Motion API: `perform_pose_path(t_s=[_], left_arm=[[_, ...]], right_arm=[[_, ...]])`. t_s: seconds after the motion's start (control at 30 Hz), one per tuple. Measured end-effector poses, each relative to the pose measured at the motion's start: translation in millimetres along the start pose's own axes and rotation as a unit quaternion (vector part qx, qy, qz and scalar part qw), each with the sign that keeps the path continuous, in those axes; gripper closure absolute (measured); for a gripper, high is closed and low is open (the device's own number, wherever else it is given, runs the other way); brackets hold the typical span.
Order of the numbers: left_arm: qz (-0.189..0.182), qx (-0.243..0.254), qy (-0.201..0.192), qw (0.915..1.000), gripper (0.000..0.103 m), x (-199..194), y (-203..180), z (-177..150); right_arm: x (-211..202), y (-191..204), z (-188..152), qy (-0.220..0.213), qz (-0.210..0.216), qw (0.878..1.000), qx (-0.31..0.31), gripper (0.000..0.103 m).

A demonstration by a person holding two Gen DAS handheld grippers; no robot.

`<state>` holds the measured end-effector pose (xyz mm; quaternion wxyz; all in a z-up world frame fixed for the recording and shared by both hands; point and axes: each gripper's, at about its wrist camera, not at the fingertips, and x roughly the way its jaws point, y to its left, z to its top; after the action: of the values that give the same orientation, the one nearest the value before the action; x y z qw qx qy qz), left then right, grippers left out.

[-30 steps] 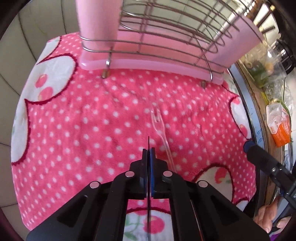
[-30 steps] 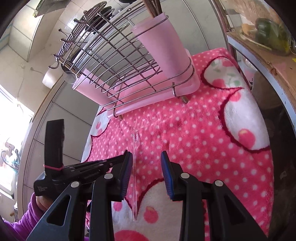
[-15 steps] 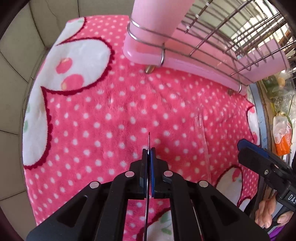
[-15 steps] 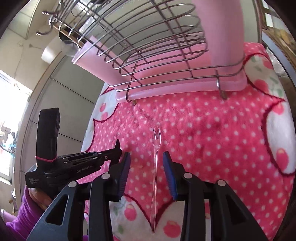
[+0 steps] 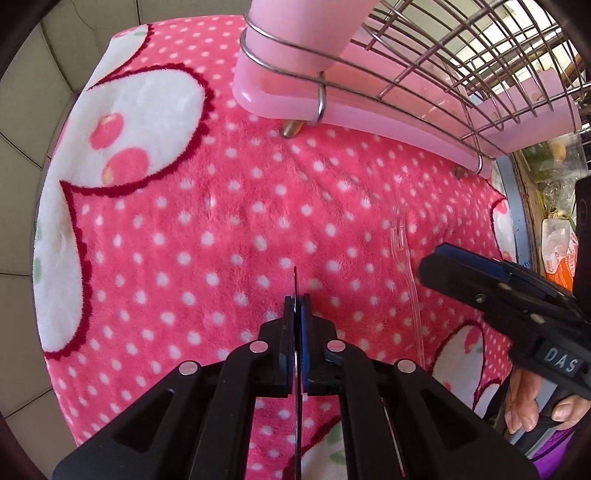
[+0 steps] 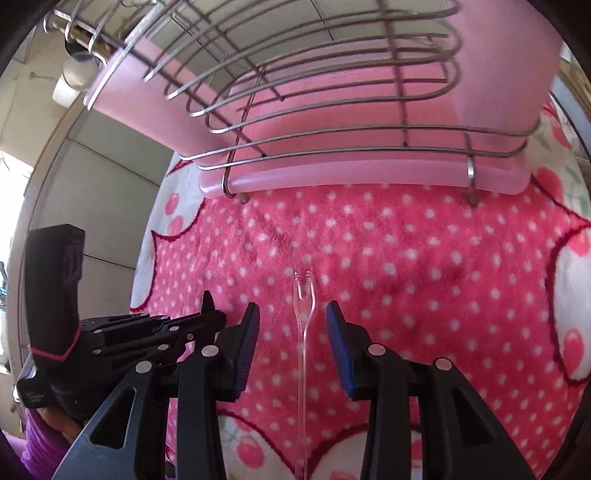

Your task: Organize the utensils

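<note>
A clear plastic two-pronged fork (image 6: 303, 332) lies flat on the pink polka-dot towel (image 6: 424, 277), prongs toward the rack. My right gripper (image 6: 291, 332) is open, its jaws on either side of the fork's neck, low over the towel. The fork also shows in the left wrist view (image 5: 408, 273), with the right gripper (image 5: 480, 275) beside it. My left gripper (image 5: 296, 310) is shut on a thin dark blade-like utensil (image 5: 295, 284), seen edge-on, above the towel to the fork's left. It appears in the right wrist view (image 6: 207, 317) too.
A wire dish rack (image 6: 314, 92) on a pink tray (image 6: 362, 177) stands close behind the fork, with a pink utensil cup (image 5: 295, 29) at its corner. Tiled wall lies left. A cluttered shelf (image 5: 554, 236) runs along the right.
My right gripper has moved forward and down until its open jaws straddle the fork. My left gripper has swung left and closer to the rack's cup corner, still shut on the thin utensil.
</note>
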<state>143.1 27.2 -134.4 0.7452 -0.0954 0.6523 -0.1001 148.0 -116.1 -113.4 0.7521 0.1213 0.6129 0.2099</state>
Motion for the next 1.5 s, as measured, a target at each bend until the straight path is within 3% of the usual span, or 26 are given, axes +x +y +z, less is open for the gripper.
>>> perform_pose_path(t_s=[0.27, 0.33, 0.37, 0.5, 0.67, 0.8, 1.0, 1.27, 1.5], left_arm=[[-0.018, 0.0, -0.001, 0.9998, 0.1, -3, 8, -1], [-0.015, 0.009, -0.004, 0.9998, 0.1, -4, 6, -2], [-0.012, 0.015, -0.008, 0.9998, 0.1, -5, 5, -3], [-0.003, 0.027, -0.026, 0.9993, 0.101, -8, -3, -7], [-0.024, 0.028, -0.095, 0.9948, 0.101, -37, -7, -20], [-0.037, 0.024, -0.166, 0.9851, 0.101, -71, -10, -29], [-0.041, 0.017, -0.269, 0.962, 0.101, -120, -14, -46], [-0.022, 0.017, -0.342, 0.9394, 0.101, -171, -21, -50], [-0.015, 0.018, -0.381, 0.9243, 0.101, -200, -26, -52]], right_arm=[[34, 24, 6, -0.002, -0.088, 0.995, -0.049, 0.073], [36, 25, 2, -0.022, -0.109, 0.992, -0.055, 0.089], [36, 25, 1, -0.027, -0.113, 0.991, -0.06, 0.089], [26, 9, -2, -0.043, -0.058, 0.997, -0.026, 0.089], [-11, -6, -15, -0.093, -0.011, 0.996, -0.006, 0.089], [-47, -15, -28, -0.144, 0.01, 0.99, -0.009, 0.089], [-91, -15, -46, -0.211, 0.014, 0.977, -0.016, 0.089], [-150, -14, -63, -0.296, 0.019, 0.955, -0.018, 0.089], [-215, -22, -67, -0.385, 0.015, 0.923, -0.014, 0.089]])
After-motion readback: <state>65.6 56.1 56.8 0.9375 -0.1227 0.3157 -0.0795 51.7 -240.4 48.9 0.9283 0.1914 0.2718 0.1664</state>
